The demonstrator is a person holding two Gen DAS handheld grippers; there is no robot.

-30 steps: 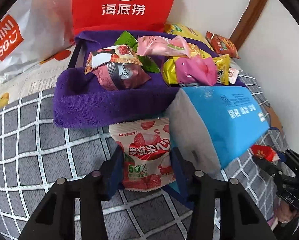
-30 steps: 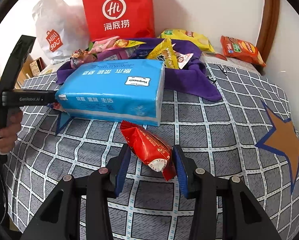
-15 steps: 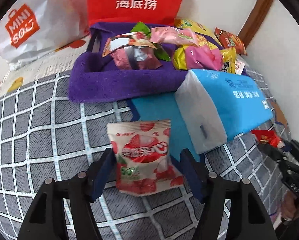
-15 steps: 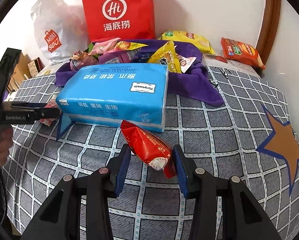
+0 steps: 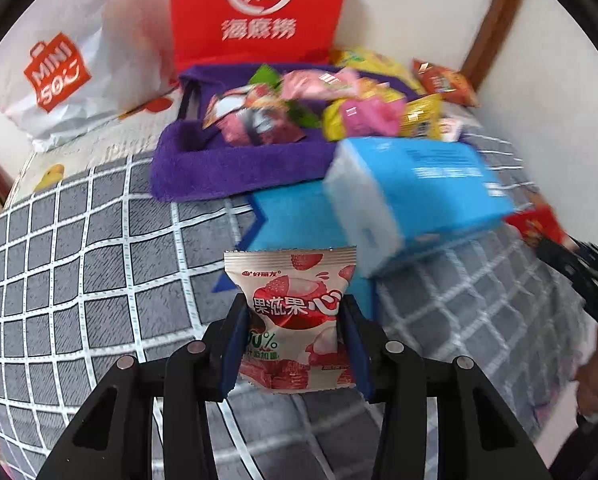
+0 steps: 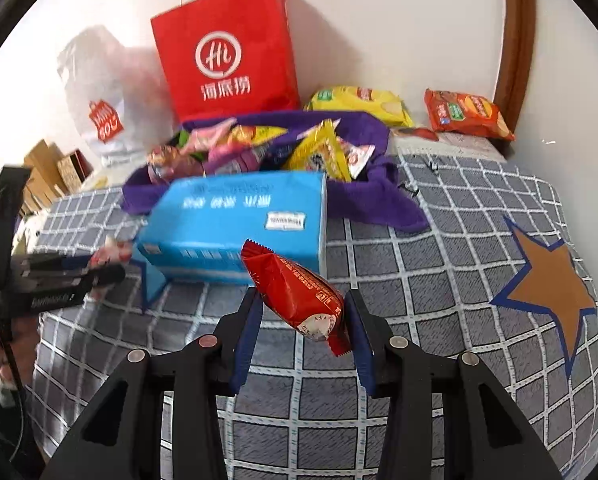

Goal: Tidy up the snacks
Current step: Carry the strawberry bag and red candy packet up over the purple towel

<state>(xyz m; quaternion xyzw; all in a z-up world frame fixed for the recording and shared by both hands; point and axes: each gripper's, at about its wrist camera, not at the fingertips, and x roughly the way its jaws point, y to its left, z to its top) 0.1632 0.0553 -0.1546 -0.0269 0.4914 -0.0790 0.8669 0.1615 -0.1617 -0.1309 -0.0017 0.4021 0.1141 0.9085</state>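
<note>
Two snack packets are in hand at once. The left gripper (image 5: 295, 344) is closed on a pink strawberry packet (image 5: 295, 312), its blue fingers (image 5: 235, 344) pressing the lower half so the top stands upright and free above them. The right gripper (image 6: 303, 336) is likewise closed around a red packet (image 6: 299, 292), which lies tilted between the fingers with its crimped end pointing up and to the left.

Just ahead of both grippers sits a blue tissue pack (image 6: 239, 224), lying across the checked cloth (image 6: 419, 264). Beyond it is the purple towel (image 5: 227, 168) heaped with loose snacks (image 5: 331, 112), and behind that a red paper bag (image 6: 227, 48) against the wall.

Judging from this, each packet is being carried toward the pile. To do it well, both should be lifted high enough to pass over the tissue pack rather than nudge it, kept firmly pinched until above the towel, and released one at a time so the grippers do not collide.
</note>
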